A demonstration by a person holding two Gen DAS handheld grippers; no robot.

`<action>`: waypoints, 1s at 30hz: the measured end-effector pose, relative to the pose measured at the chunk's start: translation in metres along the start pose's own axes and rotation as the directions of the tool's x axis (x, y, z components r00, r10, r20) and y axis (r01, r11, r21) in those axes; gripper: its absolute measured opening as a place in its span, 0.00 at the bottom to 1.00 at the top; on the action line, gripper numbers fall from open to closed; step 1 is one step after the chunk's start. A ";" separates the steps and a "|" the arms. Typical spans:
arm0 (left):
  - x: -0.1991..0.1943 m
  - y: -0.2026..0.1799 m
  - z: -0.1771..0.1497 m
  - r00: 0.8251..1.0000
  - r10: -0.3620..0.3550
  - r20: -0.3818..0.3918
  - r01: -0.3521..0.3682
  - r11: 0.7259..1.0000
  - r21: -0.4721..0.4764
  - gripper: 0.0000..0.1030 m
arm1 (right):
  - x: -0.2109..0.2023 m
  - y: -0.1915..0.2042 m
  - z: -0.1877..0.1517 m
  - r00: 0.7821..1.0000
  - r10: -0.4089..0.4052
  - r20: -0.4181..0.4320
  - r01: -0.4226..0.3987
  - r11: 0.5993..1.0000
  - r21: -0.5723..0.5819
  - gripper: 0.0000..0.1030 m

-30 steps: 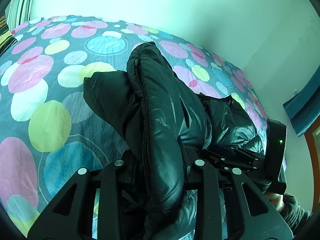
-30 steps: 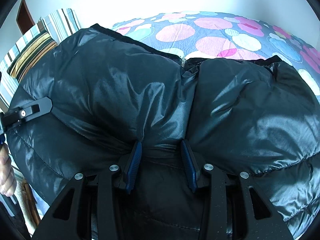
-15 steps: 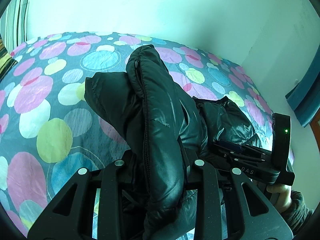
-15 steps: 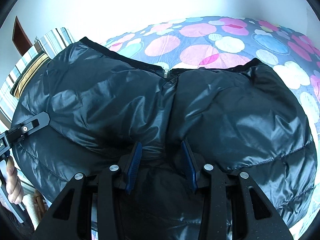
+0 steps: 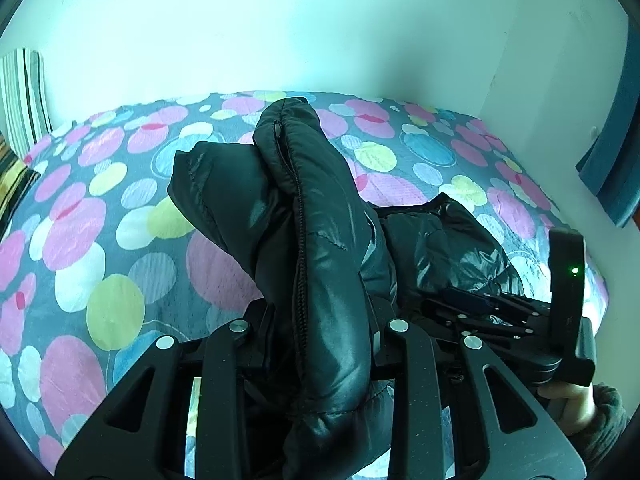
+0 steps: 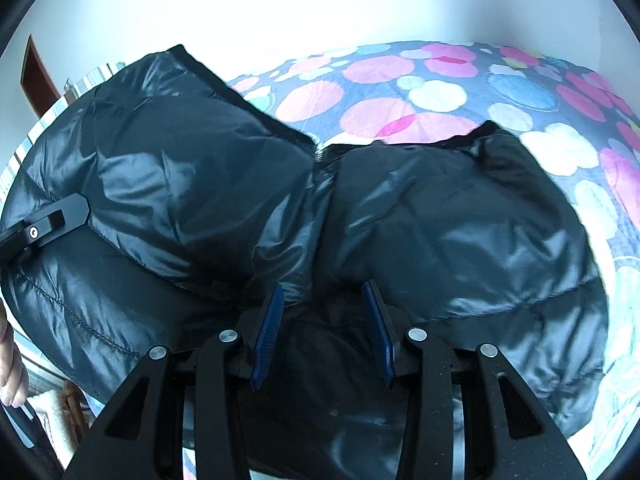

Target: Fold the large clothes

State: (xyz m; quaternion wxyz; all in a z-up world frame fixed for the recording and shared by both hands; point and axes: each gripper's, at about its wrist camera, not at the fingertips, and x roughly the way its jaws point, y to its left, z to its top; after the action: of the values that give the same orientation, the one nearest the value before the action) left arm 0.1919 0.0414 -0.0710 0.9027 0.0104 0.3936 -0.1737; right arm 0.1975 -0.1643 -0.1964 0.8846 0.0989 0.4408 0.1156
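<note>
Jacket [image 5: 320, 240], black and puffy, hangs above the bed [image 5: 100, 220], bunched between both tools: left tool [image 5: 320, 320] clamps its zipper edge, right tool [image 6: 324, 320] grips its shiny hem.

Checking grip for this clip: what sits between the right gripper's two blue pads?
A bunched fold of the black puffer jacket fills the gap between the right gripper's pads, seen in the right wrist view.

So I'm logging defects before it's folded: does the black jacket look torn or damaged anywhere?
One spot: the black puffer jacket shows a small nick in its shell beside the zipper. It may be only a crease. Nothing else stands out.
</note>
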 end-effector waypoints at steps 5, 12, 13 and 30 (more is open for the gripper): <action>0.000 -0.014 0.002 1.000 0.021 0.008 -0.021 0.999 0.036 0.29 | -0.016 -0.012 -0.003 0.999 -0.044 0.023 0.044 0.999 0.007 0.40; 0.000 -0.027 0.005 0.999 0.048 0.009 -0.048 0.997 0.067 0.29 | -0.030 -0.017 -0.015 0.995 -0.092 0.043 0.092 0.996 -0.015 0.40; 0.000 -0.031 0.006 0.999 0.054 0.009 -0.054 0.996 0.071 0.29 | -0.031 -0.017 -0.016 0.994 -0.096 0.045 0.097 0.995 -0.019 0.40; 0.017 -0.124 0.015 0.994 0.100 0.033 -0.105 0.966 0.234 0.29 | -0.073 -0.072 -0.035 0.961 -0.261 0.088 0.256 0.965 0.064 0.44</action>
State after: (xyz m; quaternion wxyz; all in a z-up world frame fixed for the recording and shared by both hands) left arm 0.1735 -0.0829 -0.0586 0.9069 0.1360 0.3596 -0.1725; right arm 0.1354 -0.2521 -0.1816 0.9094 0.0688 0.4099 -0.0171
